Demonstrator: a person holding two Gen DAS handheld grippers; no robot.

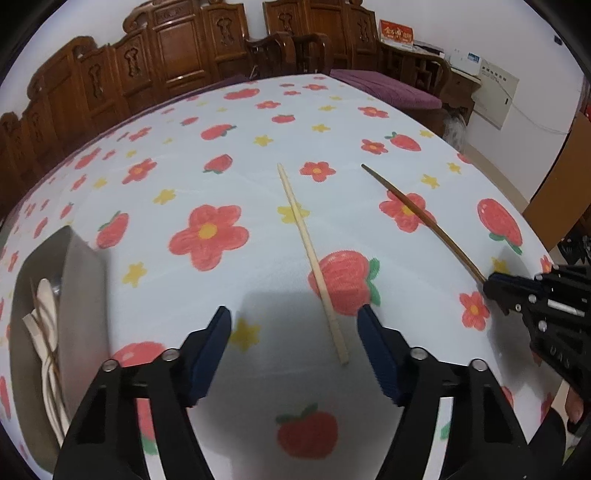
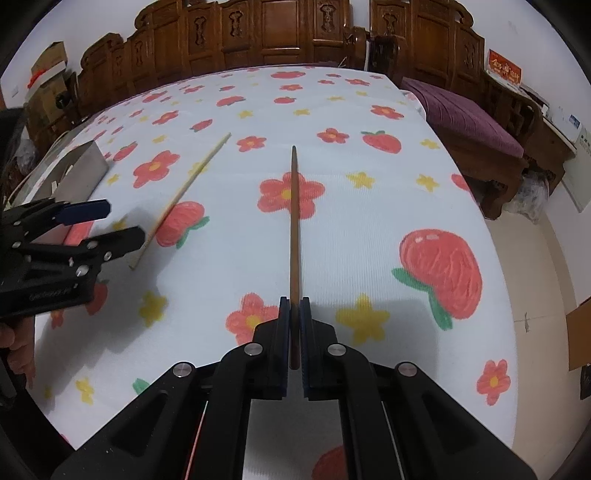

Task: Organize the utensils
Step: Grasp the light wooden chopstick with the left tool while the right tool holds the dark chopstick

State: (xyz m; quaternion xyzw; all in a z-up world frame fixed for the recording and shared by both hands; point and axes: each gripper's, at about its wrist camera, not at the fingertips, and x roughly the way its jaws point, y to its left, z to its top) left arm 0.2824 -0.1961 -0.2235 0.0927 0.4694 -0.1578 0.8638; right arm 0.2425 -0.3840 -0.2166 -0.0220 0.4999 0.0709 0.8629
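A pale wooden chopstick (image 1: 310, 258) (image 2: 184, 192) lies on the flowered tablecloth. My left gripper (image 1: 293, 314) (image 2: 123, 221) stands open just above the cloth. The chopstick's near end lies between its blue pads, closer to the right one, and neither pad touches it. A dark brown chopstick (image 1: 417, 214) (image 2: 294, 221) points away across the table, and my right gripper (image 2: 294, 302) (image 1: 491, 284) is shut on its near end. A metal tray (image 1: 85, 295) (image 2: 85, 166) at the left holds white spoons (image 1: 46, 306) and thin sticks.
The tablecloth (image 1: 258, 155) covers the whole table, whose right edge drops off near a purple-cushioned bench (image 2: 461, 114). Carved wooden chairs (image 2: 273, 33) line the far side. Cardboard boxes (image 2: 48, 70) stand at the far left.
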